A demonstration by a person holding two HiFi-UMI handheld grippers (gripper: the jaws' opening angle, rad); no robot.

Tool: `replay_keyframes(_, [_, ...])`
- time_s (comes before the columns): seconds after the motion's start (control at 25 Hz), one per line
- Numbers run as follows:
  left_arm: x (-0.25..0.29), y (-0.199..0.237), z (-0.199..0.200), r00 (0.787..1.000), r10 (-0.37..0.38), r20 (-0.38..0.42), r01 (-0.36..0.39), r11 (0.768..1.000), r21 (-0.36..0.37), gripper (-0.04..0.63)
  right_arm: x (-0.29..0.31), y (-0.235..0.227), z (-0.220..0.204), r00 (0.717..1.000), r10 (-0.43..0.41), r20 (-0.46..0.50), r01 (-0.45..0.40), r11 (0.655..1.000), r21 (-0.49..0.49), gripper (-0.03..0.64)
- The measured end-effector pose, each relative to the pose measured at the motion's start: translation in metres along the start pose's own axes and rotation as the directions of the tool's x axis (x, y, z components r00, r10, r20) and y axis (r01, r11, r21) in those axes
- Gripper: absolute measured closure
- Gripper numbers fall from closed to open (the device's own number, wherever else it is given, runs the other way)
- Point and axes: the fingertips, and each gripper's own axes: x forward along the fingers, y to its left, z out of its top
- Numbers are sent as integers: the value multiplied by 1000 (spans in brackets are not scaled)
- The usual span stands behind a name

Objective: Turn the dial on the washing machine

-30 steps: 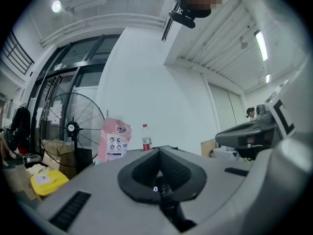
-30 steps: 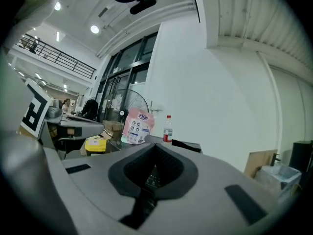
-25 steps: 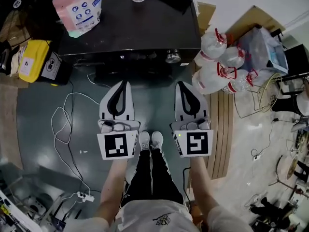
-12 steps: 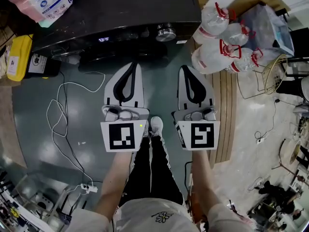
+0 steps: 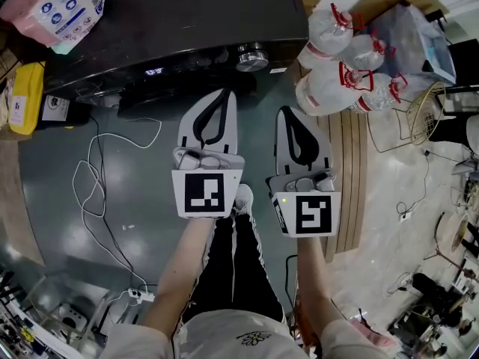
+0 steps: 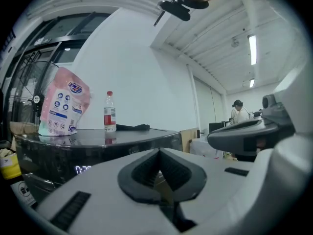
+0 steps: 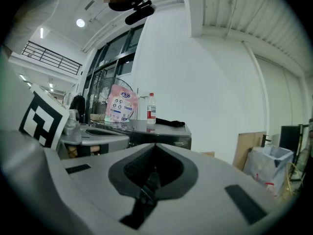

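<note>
The black washing machine (image 5: pixel 172 21) fills the top of the head view, and its silver dial (image 5: pixel 251 55) sits on the front panel at the right. My left gripper (image 5: pixel 224 93) is shut and empty, with its tip just below the panel, left of the dial. My right gripper (image 5: pixel 286 112) is also shut and empty, lower and to the right of the dial. From the left gripper view, the jaws (image 6: pixel 159 152) meet in front of the machine's dark front (image 6: pixel 93 148). In the right gripper view the closed jaws (image 7: pixel 154 147) point toward the machine (image 7: pixel 164 135); the dial is not discernible there.
A pink refill pack (image 5: pixel 56 6) and a bottle (image 6: pixel 109 112) stand on the machine top. White tied bags (image 5: pixel 337 58) lie to its right beside wooden planks (image 5: pixel 348 170). A yellow container (image 5: pixel 19 96) and white cables (image 5: pixel 97 178) lie on the floor at left. A person (image 6: pixel 239 112) stands far off.
Both grippers have come closer to the machine's front. The left one advanced further and shifted right toward the dial. Both stay shut.
</note>
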Motion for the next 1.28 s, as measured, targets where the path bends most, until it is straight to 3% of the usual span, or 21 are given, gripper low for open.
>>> replay_keyframes(0.48, [63, 6, -34, 999, -10, -52, 12, 999, 38, 597, 5, -18, -28, 998, -38, -45, 40, 999, 32, 614])
replay_keyframes(1.28, [67, 5, -38, 999, -22, -46, 23, 999, 33, 597, 10, -30, -37, 996, -64, -61, 67, 997, 37, 614])
